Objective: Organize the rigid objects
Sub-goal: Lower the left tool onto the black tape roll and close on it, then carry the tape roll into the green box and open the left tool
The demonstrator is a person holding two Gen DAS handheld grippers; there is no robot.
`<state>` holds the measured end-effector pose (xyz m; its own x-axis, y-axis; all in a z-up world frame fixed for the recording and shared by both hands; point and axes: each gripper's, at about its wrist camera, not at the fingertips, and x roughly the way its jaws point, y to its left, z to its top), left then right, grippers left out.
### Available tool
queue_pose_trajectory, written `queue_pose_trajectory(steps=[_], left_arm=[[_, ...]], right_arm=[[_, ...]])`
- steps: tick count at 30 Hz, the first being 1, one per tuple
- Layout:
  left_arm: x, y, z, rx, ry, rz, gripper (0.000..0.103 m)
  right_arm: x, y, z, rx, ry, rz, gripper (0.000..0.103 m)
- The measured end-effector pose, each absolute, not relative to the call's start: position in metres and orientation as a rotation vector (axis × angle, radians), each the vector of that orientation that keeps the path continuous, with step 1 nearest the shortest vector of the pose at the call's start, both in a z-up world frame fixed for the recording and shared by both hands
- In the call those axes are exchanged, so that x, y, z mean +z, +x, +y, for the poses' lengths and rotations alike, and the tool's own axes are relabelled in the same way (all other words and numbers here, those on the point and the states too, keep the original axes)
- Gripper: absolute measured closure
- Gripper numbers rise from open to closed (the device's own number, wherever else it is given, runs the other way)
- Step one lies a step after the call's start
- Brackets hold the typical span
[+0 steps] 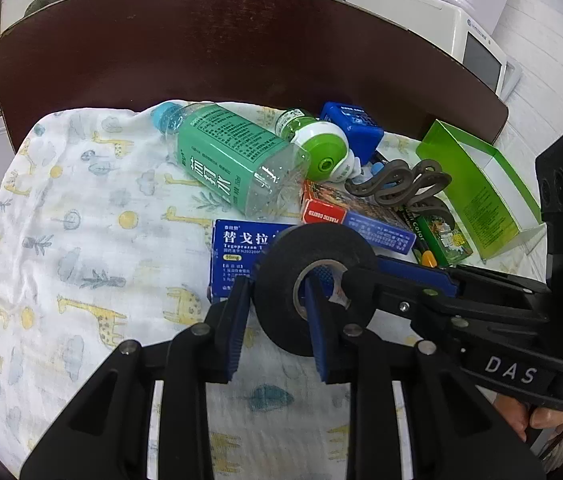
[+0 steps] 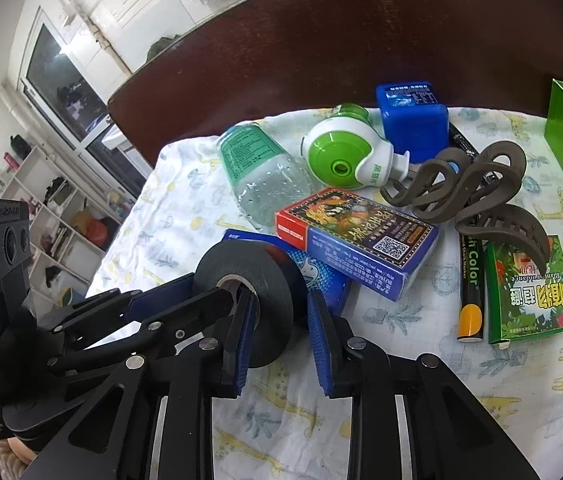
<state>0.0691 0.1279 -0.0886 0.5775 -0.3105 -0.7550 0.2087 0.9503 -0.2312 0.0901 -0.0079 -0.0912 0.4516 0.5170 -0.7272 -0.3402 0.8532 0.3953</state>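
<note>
Even, bright daylight w/ soft shadows; glare on window; strong fisheye bend & dark vignette at edges.

Left gripper angled down, one finger outside, one inside the black tape roll, pinching its wall, right gripper likewise clamped on the roll's opposite wall, hand gripping the right handle
</note>
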Motion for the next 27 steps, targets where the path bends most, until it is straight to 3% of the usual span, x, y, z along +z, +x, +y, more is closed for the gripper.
queue_pose_trajectory(steps=[13, 27], left_arm=[[-0.044, 0.059, 0.079, -0.335, -0.042, 0.818, 0.078], [0.001, 0.089, -0.061, -0.535, 0.101, 0.751, 0.078]], right_arm=[[-0.051, 0.069, -0.059, 0.524, 0.231, 0.832, 0.073], [-0.008, 0.057, -0.198, 0.330, 0.341, 0.672, 0.073]])
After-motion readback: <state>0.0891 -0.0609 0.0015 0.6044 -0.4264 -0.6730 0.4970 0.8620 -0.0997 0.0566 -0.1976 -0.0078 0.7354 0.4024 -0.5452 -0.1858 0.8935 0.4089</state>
